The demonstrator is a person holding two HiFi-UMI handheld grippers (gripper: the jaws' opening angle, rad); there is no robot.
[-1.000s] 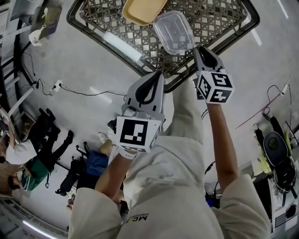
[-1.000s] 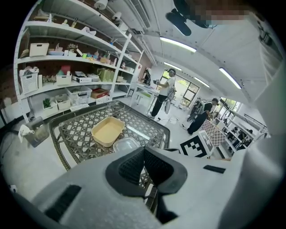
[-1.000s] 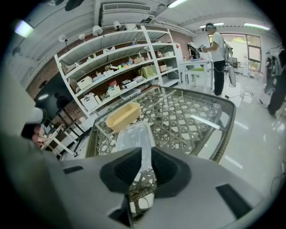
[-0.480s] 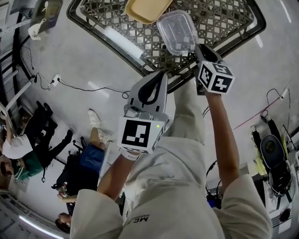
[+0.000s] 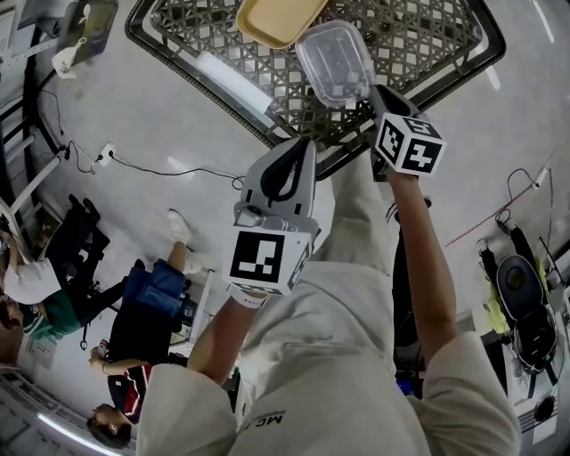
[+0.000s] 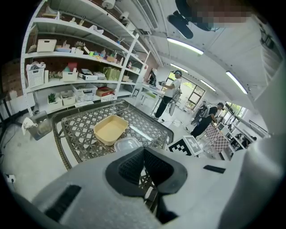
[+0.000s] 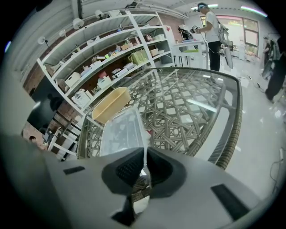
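A clear plastic container (image 5: 334,62) is held over the near part of a woven wicker table with a glass top (image 5: 419,53). My right gripper (image 5: 378,93) is shut on its near rim. In the right gripper view the container (image 7: 119,132) rises tilted from between the jaws of the right gripper (image 7: 144,157). A shallow yellow tray (image 5: 272,18) lies on the table just beyond it, and shows as the yellow tray (image 7: 110,105) here too. My left gripper (image 5: 301,144) hangs shut and empty off the table's near edge. The left gripper (image 6: 144,153) points toward the tray (image 6: 109,129) and container (image 6: 127,144).
White shelving (image 6: 67,67) with boxes and bins stands behind the table. A cable and plug (image 5: 109,162) lie on the pale floor at the left. People stand or sit about the room (image 6: 170,91). Bags and gear (image 5: 525,303) sit at the right.
The container stands more tilted and closer to the right gripper's camera. Both grippers have shifted only slightly. People at the left of the floor have moved.
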